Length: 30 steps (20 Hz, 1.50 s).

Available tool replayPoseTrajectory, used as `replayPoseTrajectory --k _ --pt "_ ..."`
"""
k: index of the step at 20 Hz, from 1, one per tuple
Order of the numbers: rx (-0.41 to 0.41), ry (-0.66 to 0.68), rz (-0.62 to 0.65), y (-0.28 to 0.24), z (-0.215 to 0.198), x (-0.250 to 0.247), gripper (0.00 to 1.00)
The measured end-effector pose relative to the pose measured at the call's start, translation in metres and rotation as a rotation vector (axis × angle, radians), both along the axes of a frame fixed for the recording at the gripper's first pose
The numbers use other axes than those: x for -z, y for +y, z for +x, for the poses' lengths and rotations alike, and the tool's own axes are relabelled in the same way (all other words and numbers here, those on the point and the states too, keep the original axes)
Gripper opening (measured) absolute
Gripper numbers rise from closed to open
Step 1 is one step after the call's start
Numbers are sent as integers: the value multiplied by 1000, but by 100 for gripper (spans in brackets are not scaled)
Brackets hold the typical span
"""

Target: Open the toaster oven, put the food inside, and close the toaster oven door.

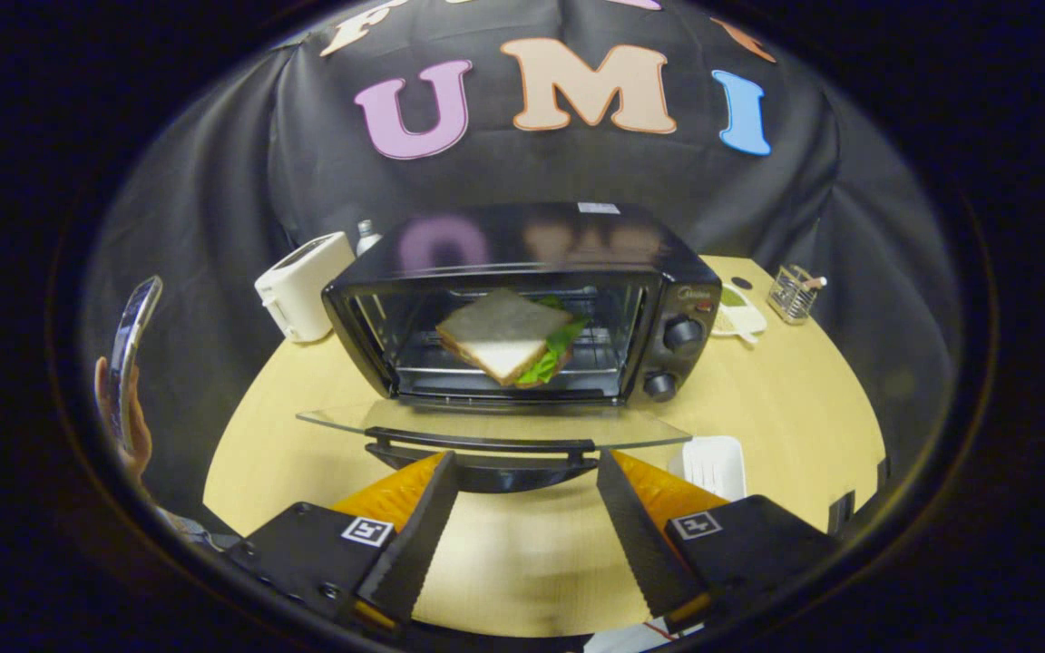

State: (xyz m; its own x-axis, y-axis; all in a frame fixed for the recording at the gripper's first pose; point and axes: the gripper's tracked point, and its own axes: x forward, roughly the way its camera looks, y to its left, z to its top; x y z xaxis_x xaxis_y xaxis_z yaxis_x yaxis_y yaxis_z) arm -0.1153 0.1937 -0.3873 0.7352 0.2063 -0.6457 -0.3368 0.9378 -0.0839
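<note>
Straight ahead, at twelve o'clock from the gripper [527, 458], a black toaster oven with a glass door [522, 299] stands on a round, pale wooden table [795, 408]. Its glass door [495, 428] is folded fully down and lies flat toward the camera, with its dark curved handle [482, 458] just ahead of the fingertips. Inside, on the wire rack, rests a triangular sandwich of white bread with green lettuce [509, 337], tilted slightly.

The gripper's two black, ridged fingers [414, 535] are spread wide apart with only bare tabletop between them; they hold nothing and touch nothing that can be seen.

At ten o'clock from the oven, just beside it, sits a white pop-up toaster [300, 286]. At four o'clock, near the right finger, lies a small white ridged tray [713, 462]. At two o'clock, well beyond the oven's two round knobs [681, 336], stands a small wire mesh holder [793, 292]. Off the table at nine o'clock, a person's hand [128, 426] holds up a phone [132, 349].
</note>
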Motion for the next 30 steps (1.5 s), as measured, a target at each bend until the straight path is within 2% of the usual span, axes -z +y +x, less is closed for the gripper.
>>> replayPoseTrajectory --k 5,10,18,24,27,30 --pt "17 -36 23 7 12 -15 97" --pt "-44 -189 -38 23 41 -45 98" --pt "-8 -306 41 47 102 -64 98" --pt "23 -286 91 52 111 -68 97" --pt "24 -331 170 56 102 -106 97" --pt "20 -434 179 49 94 -162 97"
